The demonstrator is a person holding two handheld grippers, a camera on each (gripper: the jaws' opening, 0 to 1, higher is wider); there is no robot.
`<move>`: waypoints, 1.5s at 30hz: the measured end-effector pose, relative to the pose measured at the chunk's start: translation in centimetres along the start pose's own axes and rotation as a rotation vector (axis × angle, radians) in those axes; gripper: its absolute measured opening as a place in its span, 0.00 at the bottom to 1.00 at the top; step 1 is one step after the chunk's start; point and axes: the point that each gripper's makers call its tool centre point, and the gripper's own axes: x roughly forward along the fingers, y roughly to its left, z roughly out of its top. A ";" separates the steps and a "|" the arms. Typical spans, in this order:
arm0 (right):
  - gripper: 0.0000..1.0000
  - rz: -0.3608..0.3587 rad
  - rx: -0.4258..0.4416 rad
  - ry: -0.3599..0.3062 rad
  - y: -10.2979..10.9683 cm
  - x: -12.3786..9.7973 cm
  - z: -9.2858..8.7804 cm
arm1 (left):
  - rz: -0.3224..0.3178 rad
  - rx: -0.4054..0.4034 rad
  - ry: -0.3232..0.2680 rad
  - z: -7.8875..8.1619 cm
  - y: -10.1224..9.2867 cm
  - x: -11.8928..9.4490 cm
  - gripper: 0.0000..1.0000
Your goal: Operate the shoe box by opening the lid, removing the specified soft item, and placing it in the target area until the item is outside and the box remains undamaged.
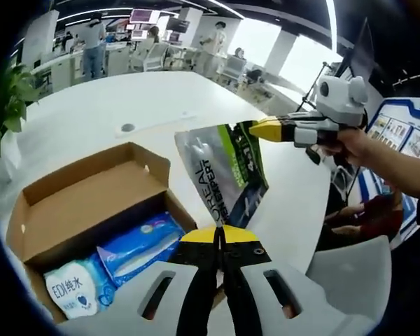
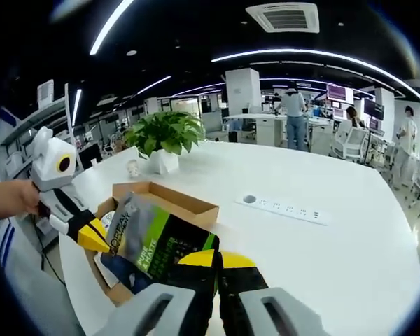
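Note:
A silver, green and black soft pouch marked L'OREAL hangs in the air above the white table, just right of the open cardboard shoe box. My left gripper is shut on the pouch's lower edge. My right gripper comes in from the right, shut on its top corner. In the right gripper view the pouch sits between my right gripper, shut on it, and my left gripper at its left corner, over the box. A blue wipes pack and a white pack lie in the box.
A potted plant stands behind the box near the table's edge. A white power strip lies on the table beyond it. A round cable port is set in the tabletop. People and office chairs are at the far desks.

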 end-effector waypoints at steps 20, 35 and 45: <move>0.00 -0.073 0.057 0.057 -5.5 0.3 -4.9 | 0.005 0.066 0.105 -0.4 -2.1 5.8 0.00; 0.00 -0.078 0.055 0.115 -7.3 1.6 -8.8 | 0.063 0.164 0.266 -3.0 -1.5 10.4 0.00; 0.00 -0.099 0.069 0.127 -8.4 1.3 -11.1 | 0.075 0.196 0.315 -3.9 -1.7 13.3 0.00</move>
